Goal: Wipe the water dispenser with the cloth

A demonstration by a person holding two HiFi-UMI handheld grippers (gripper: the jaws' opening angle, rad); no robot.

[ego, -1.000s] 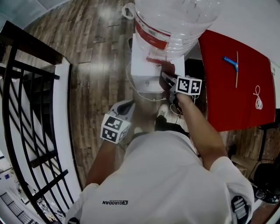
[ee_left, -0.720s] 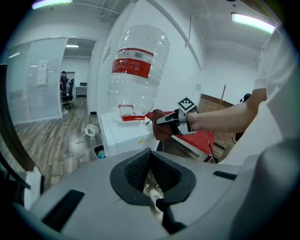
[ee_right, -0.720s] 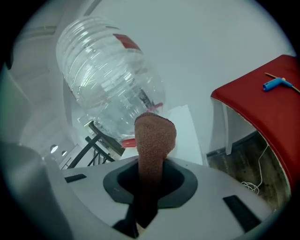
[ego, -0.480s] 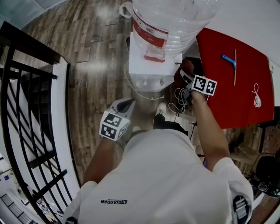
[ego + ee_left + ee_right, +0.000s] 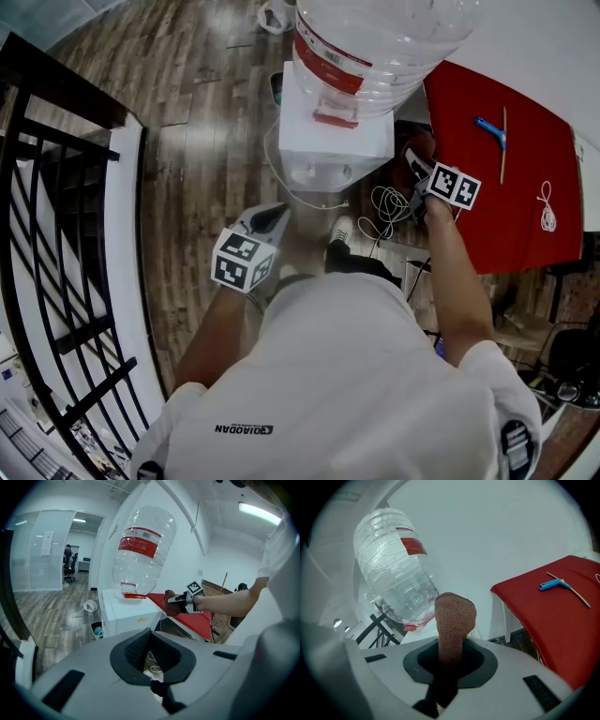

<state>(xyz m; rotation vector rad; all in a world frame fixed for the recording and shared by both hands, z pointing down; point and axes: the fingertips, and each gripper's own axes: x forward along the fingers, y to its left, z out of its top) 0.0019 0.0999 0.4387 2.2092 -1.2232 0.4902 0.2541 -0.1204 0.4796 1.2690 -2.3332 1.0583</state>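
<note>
Dispenser (image 5: 333, 141) at top centre looks mid-wipe: right hand-held gripper (image 5: 417, 164) clenches cloth (image 5: 452, 616) just right of it, so next press it onto the side.

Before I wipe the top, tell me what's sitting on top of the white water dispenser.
A big clear water bottle with a red label stands upside down on the dispenser, its neck in a red collar. The patch of top beneath the bottle is covered.

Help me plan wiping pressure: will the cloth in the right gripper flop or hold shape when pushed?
Likely holds shape somewhat: the cloth stands upright from the right gripper, not drooping. Its knit texture probably grips, not slides.
</note>
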